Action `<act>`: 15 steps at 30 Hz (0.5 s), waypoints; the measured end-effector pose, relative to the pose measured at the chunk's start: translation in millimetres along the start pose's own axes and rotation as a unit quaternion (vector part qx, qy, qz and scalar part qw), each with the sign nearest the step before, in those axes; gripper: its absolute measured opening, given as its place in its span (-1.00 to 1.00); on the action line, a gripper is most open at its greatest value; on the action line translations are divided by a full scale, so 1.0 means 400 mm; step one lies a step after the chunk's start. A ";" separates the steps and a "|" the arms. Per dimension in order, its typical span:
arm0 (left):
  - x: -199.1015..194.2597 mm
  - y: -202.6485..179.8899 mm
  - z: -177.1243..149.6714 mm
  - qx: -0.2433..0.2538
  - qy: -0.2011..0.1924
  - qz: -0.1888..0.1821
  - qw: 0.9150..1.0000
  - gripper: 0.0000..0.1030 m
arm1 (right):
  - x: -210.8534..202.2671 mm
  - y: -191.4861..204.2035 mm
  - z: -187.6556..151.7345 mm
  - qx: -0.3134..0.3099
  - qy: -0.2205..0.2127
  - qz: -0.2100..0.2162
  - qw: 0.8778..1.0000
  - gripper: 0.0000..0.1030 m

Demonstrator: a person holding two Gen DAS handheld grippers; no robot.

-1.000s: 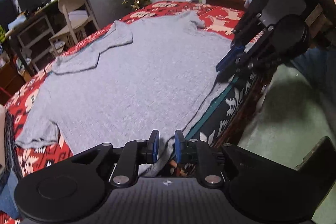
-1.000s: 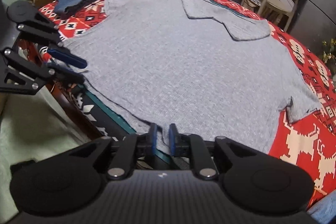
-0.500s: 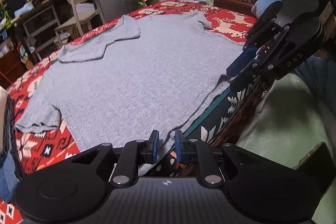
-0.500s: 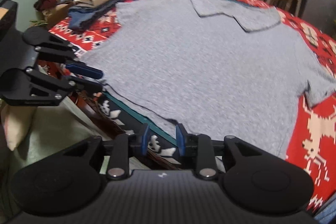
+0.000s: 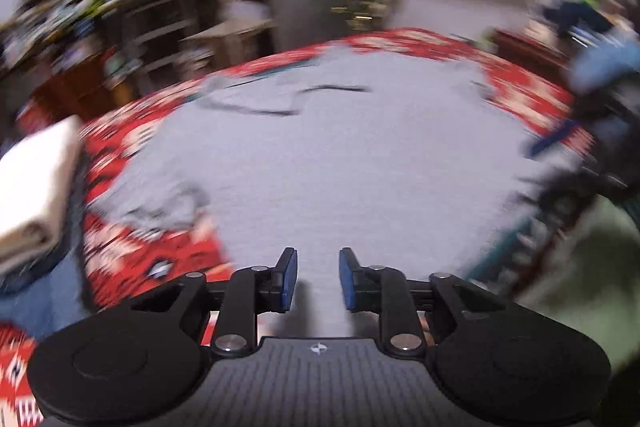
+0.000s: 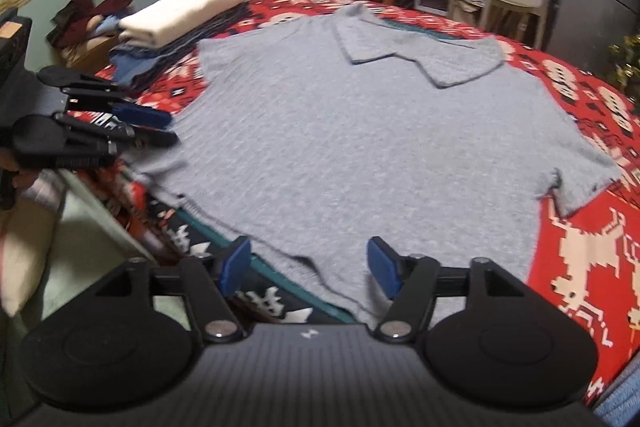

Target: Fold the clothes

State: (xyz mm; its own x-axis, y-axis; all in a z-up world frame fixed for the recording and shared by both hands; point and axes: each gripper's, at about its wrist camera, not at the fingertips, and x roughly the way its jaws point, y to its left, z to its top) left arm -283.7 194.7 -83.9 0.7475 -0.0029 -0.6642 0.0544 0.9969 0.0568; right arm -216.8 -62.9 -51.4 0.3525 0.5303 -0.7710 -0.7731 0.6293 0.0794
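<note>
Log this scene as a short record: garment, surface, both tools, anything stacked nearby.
garment: grey shirt, spread flat, one sleeve folded inward
surface: red patterned cloth
left tool: jaws just narrowed, small gap, nothing gripped
right tool: jaws just opened wide over the hem, nothing gripped
nearby: folded clothes stack, cream piece on top
</note>
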 end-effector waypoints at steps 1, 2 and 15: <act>0.013 0.028 0.009 -0.024 0.000 0.010 1.000 -0.75 | -0.001 -0.004 0.000 0.002 -0.001 -0.003 1.000 0.51; 0.026 0.057 0.019 -0.048 -0.001 0.018 0.999 -0.79 | -0.002 -0.008 -0.001 0.006 -0.002 -0.003 1.000 0.51; 0.186 0.235 0.118 -0.166 0.029 -0.022 0.985 -0.98 | 0.008 -0.023 -0.008 0.046 0.006 0.016 0.999 0.51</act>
State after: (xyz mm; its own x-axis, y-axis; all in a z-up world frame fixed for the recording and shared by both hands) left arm -191.9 284.5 -92.8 0.7097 -0.0518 -0.7026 -0.1410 0.9667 -0.2136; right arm -210.2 -68.8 -56.4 0.3207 0.5446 -0.7750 -0.7324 0.6614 0.1617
